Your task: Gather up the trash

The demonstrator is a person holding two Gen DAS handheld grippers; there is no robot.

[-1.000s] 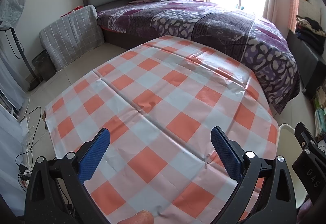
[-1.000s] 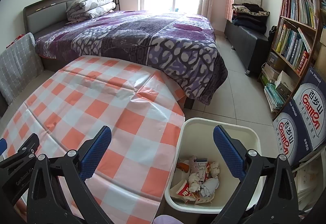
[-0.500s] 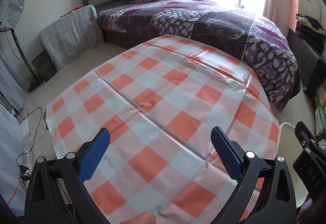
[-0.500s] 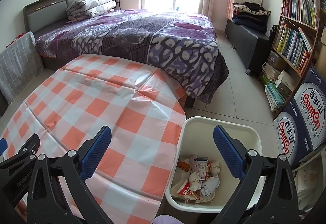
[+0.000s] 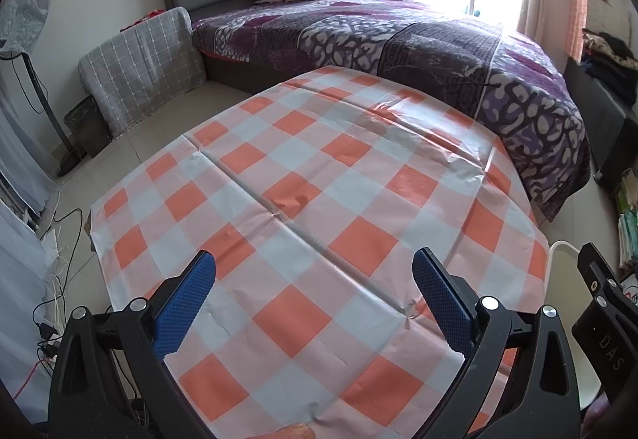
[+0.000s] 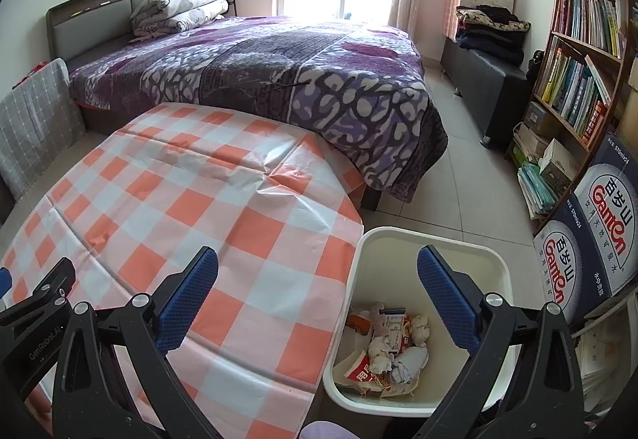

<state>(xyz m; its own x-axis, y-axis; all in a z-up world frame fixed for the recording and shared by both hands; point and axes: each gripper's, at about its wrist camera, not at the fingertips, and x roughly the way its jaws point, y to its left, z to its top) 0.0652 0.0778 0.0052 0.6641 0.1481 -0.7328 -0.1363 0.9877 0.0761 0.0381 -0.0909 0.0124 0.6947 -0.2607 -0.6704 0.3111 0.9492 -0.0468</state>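
Beside the table's right edge, on the floor, stands a white bin [image 6: 430, 251] with crumpled paper and wrappers [image 6: 388, 349] lying in its bottom. The right gripper [image 6: 317, 295] hangs above the bin and the table corner, fingers spread wide with nothing between them. The left gripper [image 5: 313, 297] hovers over the checked tablecloth [image 5: 319, 176] on the table, also spread wide and holding nothing. Beyond the table is a bed [image 6: 279, 68] with a purple cover.
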